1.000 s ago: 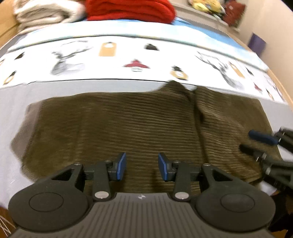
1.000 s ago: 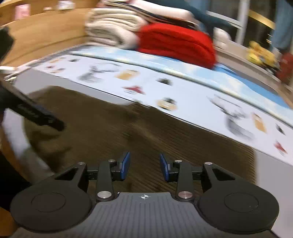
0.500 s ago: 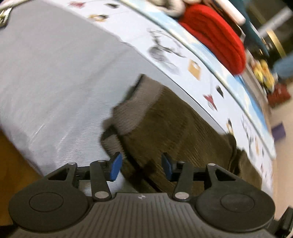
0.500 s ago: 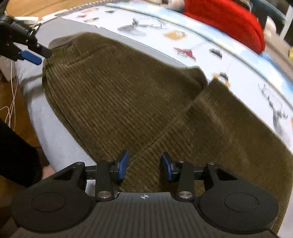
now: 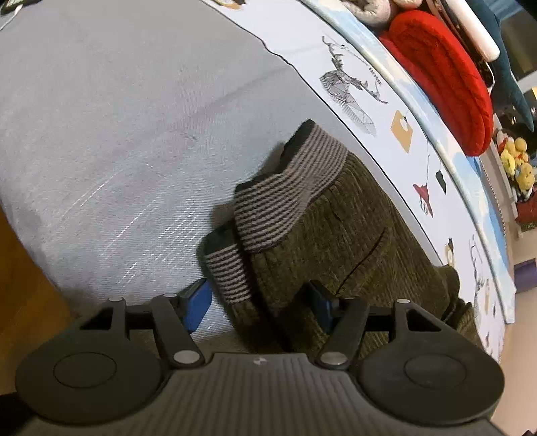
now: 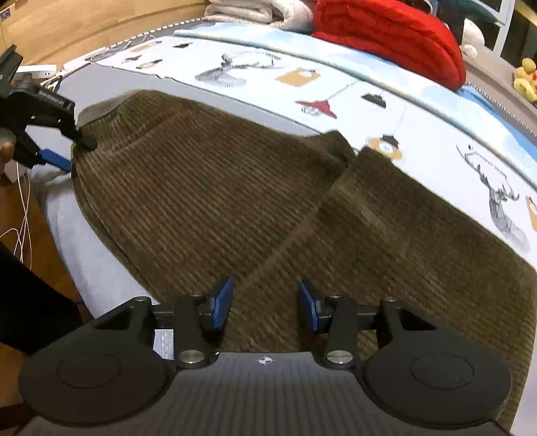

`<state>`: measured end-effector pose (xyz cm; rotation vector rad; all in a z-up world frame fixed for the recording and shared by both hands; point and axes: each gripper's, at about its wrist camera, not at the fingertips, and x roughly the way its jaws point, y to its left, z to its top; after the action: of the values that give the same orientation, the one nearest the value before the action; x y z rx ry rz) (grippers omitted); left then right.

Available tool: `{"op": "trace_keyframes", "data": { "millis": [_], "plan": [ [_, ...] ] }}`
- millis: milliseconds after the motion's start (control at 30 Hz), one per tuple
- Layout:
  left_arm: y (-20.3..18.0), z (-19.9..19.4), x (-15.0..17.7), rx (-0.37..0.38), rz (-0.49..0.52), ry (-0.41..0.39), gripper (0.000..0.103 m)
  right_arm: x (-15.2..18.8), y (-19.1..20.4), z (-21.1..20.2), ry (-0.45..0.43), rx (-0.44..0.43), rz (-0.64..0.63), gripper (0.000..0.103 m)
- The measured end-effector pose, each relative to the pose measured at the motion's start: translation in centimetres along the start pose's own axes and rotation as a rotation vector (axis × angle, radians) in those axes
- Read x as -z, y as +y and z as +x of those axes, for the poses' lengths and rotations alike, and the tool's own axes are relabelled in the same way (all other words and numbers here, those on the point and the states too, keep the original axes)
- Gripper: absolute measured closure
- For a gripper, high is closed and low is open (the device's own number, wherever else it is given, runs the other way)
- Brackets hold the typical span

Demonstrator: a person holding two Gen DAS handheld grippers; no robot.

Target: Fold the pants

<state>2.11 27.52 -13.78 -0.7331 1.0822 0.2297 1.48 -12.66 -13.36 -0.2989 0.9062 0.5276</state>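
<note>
Olive-brown corduroy pants [image 6: 201, 187] lie spread flat across the grey bed cover [image 5: 100, 134], the two legs meeting in a seam at the middle. Their grey-and-black striped waistband [image 5: 278, 201] is rumpled at the left end. My left gripper [image 5: 258, 302] points down at that end. Its jaws are opening, with the waistband's near corner between the blue pads but not pinched. In the right wrist view the left gripper [image 6: 72, 152] sits at the pants' far left edge. My right gripper [image 6: 265, 305] hovers over the near hem at the leg seam, its jaws opening over the cloth.
A printed sheet [image 6: 335, 84] with deer and small figures runs behind the pants. A red blanket [image 6: 386, 30] and white folded bedding [image 6: 251, 10] lie at the back, with yellow plush toys [image 5: 517, 161] to the right. White cables [image 6: 23, 214] trail on the wooden floor at the left.
My left gripper swung from the middle of the pants to the waistband end, rolled, and widened its jaws. My right gripper dipped slightly towards the near hem and widened a little.
</note>
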Motion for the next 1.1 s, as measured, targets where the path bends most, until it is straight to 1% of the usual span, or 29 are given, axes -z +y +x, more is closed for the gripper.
{"op": "trace_keyframes", "data": {
  "millis": [167, 333, 400, 500, 567, 633, 700, 733, 800, 867, 933, 1000, 1033, 1100],
  "plan": [
    [-1.4, 0.4, 0.4, -0.037, 0.032, -0.009, 0.033, 0.3, -0.5, -0.8, -0.028, 0.001, 0.024, 0.057],
    [-1.8, 0.6, 0.4, -0.053, 0.039, -0.009, 0.032, 0.4, -1.6, -1.5, -0.063, 0.015, 0.072, 0.057],
    [-1.8, 0.7, 0.5, -0.057, 0.043, -0.01, 0.032, 0.6, -2.0, -1.4, -0.052, 0.016, 0.085, 0.057],
    [-2.0, 0.7, 0.5, -0.065, 0.048, -0.012, 0.031, 1.2, -1.7, -0.5, 0.017, 0.017, 0.059, 0.057],
    [-2.2, 0.9, 0.6, -0.068, 0.047, -0.014, 0.03, 1.1, -1.6, -0.8, -0.003, 0.024, 0.055, 0.057],
    [-2.3, 0.9, 0.6, -0.073, 0.048, -0.016, 0.03, 0.7, -2.1, -1.7, -0.053, 0.007, 0.097, 0.057],
    [-2.4, 1.0, 0.6, -0.08, 0.056, -0.019, 0.03, 0.5, -2.5, -2.1, -0.07, 0.001, 0.128, 0.057],
    [-2.4, 1.0, 0.5, -0.083, 0.057, -0.019, 0.03, 0.5, -2.6, -1.8, -0.055, 0.002, 0.127, 0.057],
    [-2.4, 1.0, 0.4, -0.086, 0.057, -0.019, 0.03, 1.1, -2.2, -0.5, 0.027, -0.01, 0.098, 0.058],
    [-2.4, 1.0, 0.3, -0.09, 0.056, -0.021, 0.03, 1.2, -1.7, -0.5, 0.009, 0.005, 0.079, 0.057],
    [-2.6, 0.9, 0.3, -0.101, 0.066, -0.027, 0.033, 0.9, -1.8, -0.9, -0.006, -0.002, 0.086, 0.057],
    [-3.2, 0.8, 0.4, -0.128, 0.108, -0.047, 0.046, 0.8, -2.2, -1.3, -0.026, 0.003, 0.108, 0.057],
    [-3.6, 0.6, 0.5, -0.144, 0.126, -0.06, 0.05, 0.7, -2.4, -1.5, -0.036, 0.014, 0.111, 0.057],
    [-4.6, -0.1, 0.8, -0.168, 0.159, -0.092, 0.066, 0.5, -2.9, -2.2, -0.067, 0.045, 0.119, 0.057]
  ]
}}
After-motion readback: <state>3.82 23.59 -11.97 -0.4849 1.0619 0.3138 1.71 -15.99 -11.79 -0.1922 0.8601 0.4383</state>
